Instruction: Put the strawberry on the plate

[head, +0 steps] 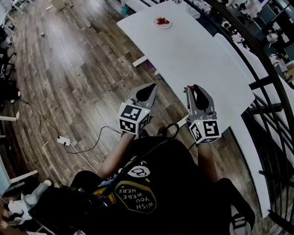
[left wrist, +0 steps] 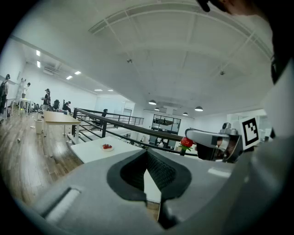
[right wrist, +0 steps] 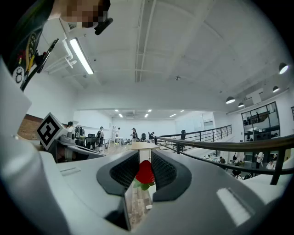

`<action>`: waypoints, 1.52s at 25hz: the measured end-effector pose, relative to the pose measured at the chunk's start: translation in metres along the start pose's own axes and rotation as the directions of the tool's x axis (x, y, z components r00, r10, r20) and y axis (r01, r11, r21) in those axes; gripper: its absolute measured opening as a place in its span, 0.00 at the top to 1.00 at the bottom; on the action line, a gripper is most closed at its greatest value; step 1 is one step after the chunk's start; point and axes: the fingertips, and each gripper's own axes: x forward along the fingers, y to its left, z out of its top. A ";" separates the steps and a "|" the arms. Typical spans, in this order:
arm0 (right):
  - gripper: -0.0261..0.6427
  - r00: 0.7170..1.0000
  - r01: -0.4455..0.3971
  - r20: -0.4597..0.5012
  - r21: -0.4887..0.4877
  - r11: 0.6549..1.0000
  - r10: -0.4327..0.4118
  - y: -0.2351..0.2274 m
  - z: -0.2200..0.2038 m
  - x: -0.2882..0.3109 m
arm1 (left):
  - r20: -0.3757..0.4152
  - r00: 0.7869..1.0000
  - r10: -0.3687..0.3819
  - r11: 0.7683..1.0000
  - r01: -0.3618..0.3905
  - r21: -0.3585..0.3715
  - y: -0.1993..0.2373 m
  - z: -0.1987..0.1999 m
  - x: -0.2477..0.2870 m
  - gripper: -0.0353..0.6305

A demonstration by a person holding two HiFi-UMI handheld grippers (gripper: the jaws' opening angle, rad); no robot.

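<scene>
Right gripper (head: 191,87) jaws pinch strawberry (right wrist: 145,173); left gripper (head: 152,86) jaws shut, empty. Carry it slow & level to far plate (head: 162,27) on tabletop (head: 200,58), w/ soft squeeze.

1. The person is wearing a black T-shirt (head: 152,157) bearing a yellow-and-white printed emblem (head: 136,196).
2. The left gripper (head: 149,89) and right gripper (head: 191,88) are showing smooth grey shells with black ribbed pads (right wrist: 123,173).
3. Each is carrying a white marker cube (head: 133,119) with black squares.
4. A thin black cable (head: 172,129) is looping over the shirt.
</scene>
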 end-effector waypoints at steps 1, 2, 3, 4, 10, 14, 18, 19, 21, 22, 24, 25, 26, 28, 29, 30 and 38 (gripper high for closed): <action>0.83 1.000 0.000 -0.001 0.001 1.000 0.000 0.000 -0.001 -0.002 | -0.003 1.000 0.000 1.000 0.000 0.000 0.000 -0.003 0.000 0.94; 0.83 1.000 -0.001 -0.002 0.002 1.000 0.001 0.001 -0.003 -0.003 | -0.005 1.000 0.001 1.000 -0.001 -0.001 -0.001 -0.006 -0.001 0.94; 0.83 1.000 -0.002 -0.003 0.003 1.000 0.002 0.001 -0.003 -0.004 | -0.009 1.000 0.002 1.000 -0.002 -0.003 -0.001 -0.009 -0.001 0.94; 0.83 1.000 -0.003 -0.004 0.003 1.000 0.003 0.002 -0.004 -0.005 | -0.012 1.000 0.004 1.000 -0.004 -0.005 -0.001 -0.011 -0.002 0.94; 0.83 1.000 -0.003 -0.007 0.000 1.000 0.003 0.006 -0.003 -0.009 | -0.012 1.000 -0.001 1.000 0.001 -0.013 -0.004 -0.011 -0.006 0.94; 0.83 1.000 0.006 -0.011 0.001 1.000 -0.006 0.003 -0.005 -0.014 | -0.014 1.000 -0.022 1.000 0.022 -0.015 -0.012 -0.011 -0.004 0.94; 0.83 1.000 0.023 -0.008 0.010 1.000 -0.023 -0.002 -0.007 -0.018 | -0.017 0.999 -0.035 0.999 0.035 -0.009 -0.018 -0.013 -0.001 0.94; 0.83 1.000 0.025 -0.007 0.011 1.000 -0.025 -0.004 -0.007 -0.019 | -0.017 0.999 -0.035 0.999 0.035 -0.006 -0.019 -0.012 0.000 0.94; 0.83 1.000 0.023 -0.006 0.011 1.000 -0.023 -0.005 -0.007 -0.020 | -0.015 0.999 -0.035 0.999 0.035 -0.007 -0.022 -0.012 0.001 0.94; 0.83 1.000 0.022 -0.004 0.012 1.000 -0.021 -0.006 -0.006 -0.021 | -0.014 0.999 -0.035 0.999 0.035 -0.004 -0.023 -0.011 0.002 0.94; 0.83 1.000 0.017 0.001 0.014 1.000 -0.018 -0.007 -0.006 -0.022 | -0.010 0.999 -0.032 0.999 0.032 0.004 -0.025 -0.011 0.003 0.94; 0.83 1.000 0.016 0.003 0.015 1.000 -0.016 -0.009 -0.006 -0.023 | -0.007 0.999 -0.032 0.999 0.032 0.002 -0.027 -0.010 0.005 0.94; 0.83 1.000 0.014 0.005 0.014 1.000 -0.014 -0.010 -0.005 -0.024 | -0.005 0.999 -0.032 0.999 0.032 -0.004 -0.029 -0.009 0.006 0.94; 0.83 1.000 0.012 0.008 0.012 1.000 -0.012 -0.014 -0.004 -0.025 | -0.001 1.000 -0.032 0.999 0.032 -0.006 -0.032 -0.007 0.009 0.94; 0.83 1.000 0.011 0.009 0.011 1.000 -0.011 -0.016 -0.002 -0.024 | 0.001 1.000 -0.030 1.000 0.030 0.000 -0.033 -0.006 0.011 0.94; 0.83 1.000 0.009 0.010 0.010 1.000 -0.009 -0.018 -0.002 -0.024 | 0.002 1.000 -0.027 1.000 0.027 0.007 -0.033 -0.005 0.013 0.94; 0.83 1.000 -0.028 -0.005 0.008 1.000 0.028 -0.036 -0.004 -0.023 | 0.007 1.000 -0.009 1.000 0.009 0.010 -0.044 -0.002 0.032 0.94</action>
